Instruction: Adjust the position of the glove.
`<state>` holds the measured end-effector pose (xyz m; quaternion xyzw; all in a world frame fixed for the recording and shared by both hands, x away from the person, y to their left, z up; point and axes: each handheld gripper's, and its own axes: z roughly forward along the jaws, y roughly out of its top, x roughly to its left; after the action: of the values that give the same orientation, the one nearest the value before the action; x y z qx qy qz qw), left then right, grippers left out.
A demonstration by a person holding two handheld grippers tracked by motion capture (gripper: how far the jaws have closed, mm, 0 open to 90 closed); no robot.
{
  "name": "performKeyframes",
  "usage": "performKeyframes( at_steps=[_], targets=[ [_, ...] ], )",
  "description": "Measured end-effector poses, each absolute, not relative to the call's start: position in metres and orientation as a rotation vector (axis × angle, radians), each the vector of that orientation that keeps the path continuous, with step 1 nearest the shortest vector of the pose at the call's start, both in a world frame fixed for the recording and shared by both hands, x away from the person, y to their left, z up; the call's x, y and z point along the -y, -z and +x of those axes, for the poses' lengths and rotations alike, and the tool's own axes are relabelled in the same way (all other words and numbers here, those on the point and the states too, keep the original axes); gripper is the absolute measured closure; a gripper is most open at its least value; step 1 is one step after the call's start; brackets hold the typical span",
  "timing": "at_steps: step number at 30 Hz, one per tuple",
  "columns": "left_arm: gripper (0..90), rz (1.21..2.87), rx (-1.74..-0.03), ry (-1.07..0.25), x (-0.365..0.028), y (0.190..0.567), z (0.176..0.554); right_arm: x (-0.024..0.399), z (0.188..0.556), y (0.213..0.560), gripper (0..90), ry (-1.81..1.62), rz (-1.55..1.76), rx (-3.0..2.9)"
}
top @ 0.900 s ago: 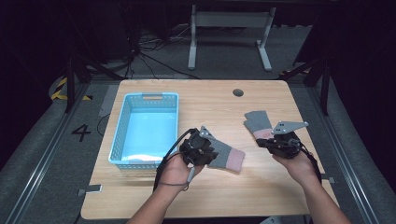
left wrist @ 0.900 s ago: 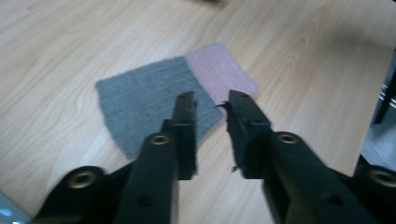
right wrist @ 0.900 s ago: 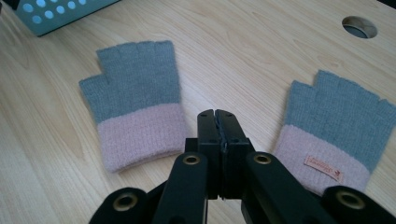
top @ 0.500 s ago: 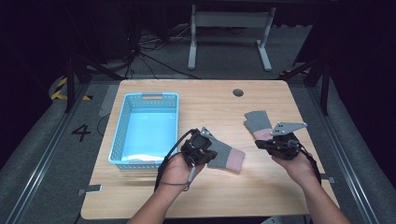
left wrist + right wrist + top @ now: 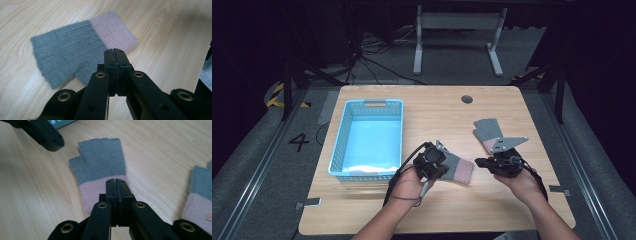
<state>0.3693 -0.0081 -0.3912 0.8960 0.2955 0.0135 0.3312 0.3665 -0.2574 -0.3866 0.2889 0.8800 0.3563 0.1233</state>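
A grey fingerless glove with a pink cuff [image 5: 458, 170] lies flat on the wooden table [image 5: 422, 115] between my two grippers. My left gripper [image 5: 443, 167] sits at its finger end with jaws shut and nothing between them. In the left gripper view, the left gripper [image 5: 115, 53] hovers over the glove [image 5: 72, 50] near the cuff seam. My right gripper [image 5: 480, 162] points at the cuff from the right, also shut and holding nothing. In the right gripper view, the right gripper [image 5: 115, 182] is over the pink cuff of the glove [image 5: 100, 160]. A second matching glove [image 5: 487, 130] lies behind the right gripper, also at the edge [image 5: 201, 187].
A light blue plastic basket [image 5: 342, 145] stands on the left part of the table, close to the left hand. A round cable hole [image 5: 467, 99] is near the far edge. Bare wood lies along the near edge and far side.
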Motion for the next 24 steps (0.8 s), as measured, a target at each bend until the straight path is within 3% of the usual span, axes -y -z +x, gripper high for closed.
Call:
performKeyframes(
  at_steps=[4,24],
  targets=[
    [89.4,2.337,-0.802,0.030,0.015,0.406,0.370,0.246,0.366,0.396,89.8,-1.025,0.824,-2.614],
    [89.4,2.387,-0.896,-0.063,0.019,0.424,0.376,0.224,0.367,0.424,89.8,-0.947,0.793,-2.700]
  ],
)
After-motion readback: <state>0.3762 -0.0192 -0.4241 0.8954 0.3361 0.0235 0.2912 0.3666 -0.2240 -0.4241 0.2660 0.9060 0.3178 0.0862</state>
